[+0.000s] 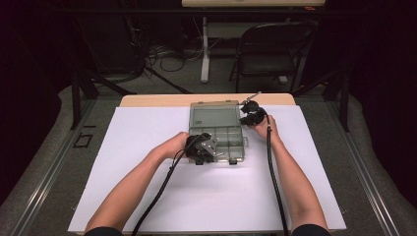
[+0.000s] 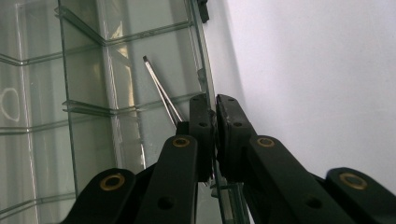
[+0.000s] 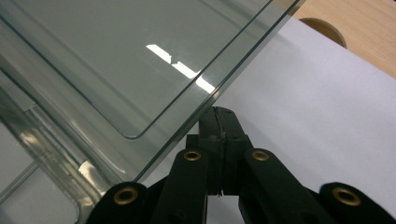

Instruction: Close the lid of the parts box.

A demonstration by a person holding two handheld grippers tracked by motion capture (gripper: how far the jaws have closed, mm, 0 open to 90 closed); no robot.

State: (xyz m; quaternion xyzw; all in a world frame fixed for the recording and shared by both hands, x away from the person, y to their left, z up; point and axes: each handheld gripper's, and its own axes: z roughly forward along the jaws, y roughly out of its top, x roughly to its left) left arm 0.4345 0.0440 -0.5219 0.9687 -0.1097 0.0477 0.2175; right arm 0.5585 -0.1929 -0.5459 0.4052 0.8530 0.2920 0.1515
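A clear, grey-tinted plastic organiser box [image 1: 218, 132] with divided compartments sits near the far middle of the white sheet [image 1: 147, 196] that covers the worktop. Its lid [image 1: 215, 114] is swung up and back.

The left tool [image 1: 202, 149] is at the box's near left corner. In the left gripper view its jaws are pinched onto the thin clear side wall [image 2: 208, 100] of the box, one pad inside and one outside, holding the base steady. A slim metal rod [image 2: 161, 93], flat-tipped like a small screwdriver blade, lies slanted in the compartment just beyond them.

The right tool [image 1: 252, 114] is at the far right corner, by the raised lid. In the right gripper view its jaws are pressed fully together, and the lid's edge [image 3: 224, 81] runs slantwise just past their tips. I cannot tell whether the tips touch the lid or only sit beside it, but nothing is clamped between them.

To my eye the lid is being worked while the base is pinned down. If it is to close, the right tool next needs to push the lid's edge gently forward and down over the hinge, with the left keeping its pinch so the light box neither slides nor tips.
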